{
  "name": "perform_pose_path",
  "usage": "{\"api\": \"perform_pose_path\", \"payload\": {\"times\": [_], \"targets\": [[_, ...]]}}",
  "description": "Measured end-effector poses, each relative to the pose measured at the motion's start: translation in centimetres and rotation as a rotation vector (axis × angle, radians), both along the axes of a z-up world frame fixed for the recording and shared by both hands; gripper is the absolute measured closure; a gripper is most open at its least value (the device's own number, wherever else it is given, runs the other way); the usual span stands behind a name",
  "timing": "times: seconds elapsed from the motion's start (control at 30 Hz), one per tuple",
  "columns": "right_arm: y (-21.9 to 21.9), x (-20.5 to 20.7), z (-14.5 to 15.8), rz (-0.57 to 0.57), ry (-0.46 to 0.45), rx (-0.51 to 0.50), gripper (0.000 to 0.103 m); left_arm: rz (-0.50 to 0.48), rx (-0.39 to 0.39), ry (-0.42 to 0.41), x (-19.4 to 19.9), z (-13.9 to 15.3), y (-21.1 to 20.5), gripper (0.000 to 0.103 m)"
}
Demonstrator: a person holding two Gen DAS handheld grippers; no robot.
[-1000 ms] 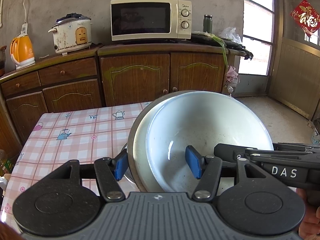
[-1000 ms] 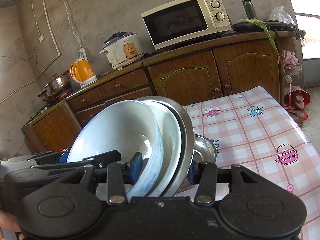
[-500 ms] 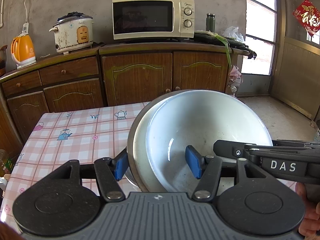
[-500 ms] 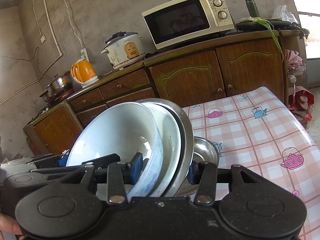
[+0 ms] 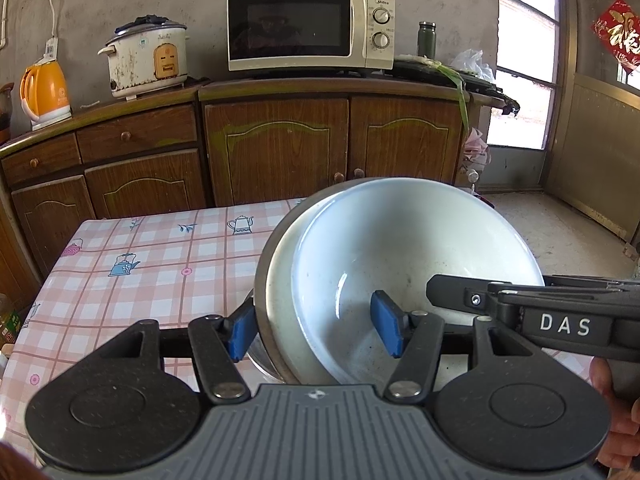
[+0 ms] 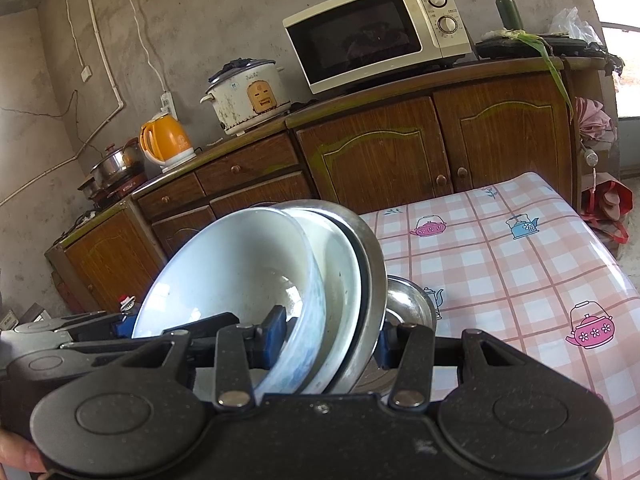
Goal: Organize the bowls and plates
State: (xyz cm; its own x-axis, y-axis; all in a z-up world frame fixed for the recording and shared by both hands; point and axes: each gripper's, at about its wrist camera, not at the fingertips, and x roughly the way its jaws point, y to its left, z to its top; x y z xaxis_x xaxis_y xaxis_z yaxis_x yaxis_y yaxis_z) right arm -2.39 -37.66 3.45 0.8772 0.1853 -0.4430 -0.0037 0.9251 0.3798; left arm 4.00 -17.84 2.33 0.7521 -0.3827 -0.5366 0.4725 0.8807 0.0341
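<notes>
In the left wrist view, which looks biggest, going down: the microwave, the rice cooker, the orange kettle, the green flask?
1. Microwave
2. Rice cooker
3. Orange kettle
4. Green flask

All four stand along the same counter, so nearness hardly skews the ranking, though the fisheye squeezes the kettle near the edge.

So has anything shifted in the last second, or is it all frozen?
Nothing visibly changed. The left gripper and right gripper each stay clamped on the tilted stack of dishes, a white bowl and white plate nested in a steel basin, held up over the pink checked tablecloth. The small steel bowl behind the stack stays put.
</notes>
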Motion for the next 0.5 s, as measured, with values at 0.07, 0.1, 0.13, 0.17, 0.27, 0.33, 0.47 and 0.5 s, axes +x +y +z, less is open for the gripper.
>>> {"api": "perform_pose_path", "payload": {"times": [0.07, 0.1, 0.13, 0.17, 0.27, 0.33, 0.47, 0.5], "targets": [[-0.2, 0.3, -0.2, 0.002, 0.001, 0.001, 0.049, 0.002, 0.001, 0.002, 0.2, -0.1, -0.1, 0.043], [-0.2, 0.5, -0.3, 0.003, 0.002, 0.001, 0.049, 0.002, 0.001, 0.001, 0.4, -0.1, -0.1, 0.043], [-0.2, 0.7, -0.3, 0.004, 0.003, 0.001, 0.049, 0.003, 0.001, 0.002, 0.4, -0.1, -0.1, 0.043], [-0.2, 0.8, -0.4, 0.004, 0.003, 0.001, 0.049, 0.004, 0.000, 0.004, 0.5, -0.2, -0.1, 0.043], [-0.3, 1.2, -0.7, 0.007, 0.005, 0.002, 0.049, 0.006, 0.002, 0.005, 0.9, -0.3, -0.1, 0.043], [-0.4, 1.4, -0.9, 0.009, 0.007, 0.004, 0.049, 0.008, 0.004, 0.006, 1.0, -0.5, -0.2, 0.043], [-0.5, 1.7, -1.4, 0.008, 0.008, 0.005, 0.049, 0.009, 0.006, 0.010, 1.4, -0.8, -0.4, 0.043], [-0.5, 1.6, -1.3, 0.009, 0.007, 0.006, 0.049, 0.009, 0.007, 0.011, 1.5, -0.8, -0.5, 0.043]]}}
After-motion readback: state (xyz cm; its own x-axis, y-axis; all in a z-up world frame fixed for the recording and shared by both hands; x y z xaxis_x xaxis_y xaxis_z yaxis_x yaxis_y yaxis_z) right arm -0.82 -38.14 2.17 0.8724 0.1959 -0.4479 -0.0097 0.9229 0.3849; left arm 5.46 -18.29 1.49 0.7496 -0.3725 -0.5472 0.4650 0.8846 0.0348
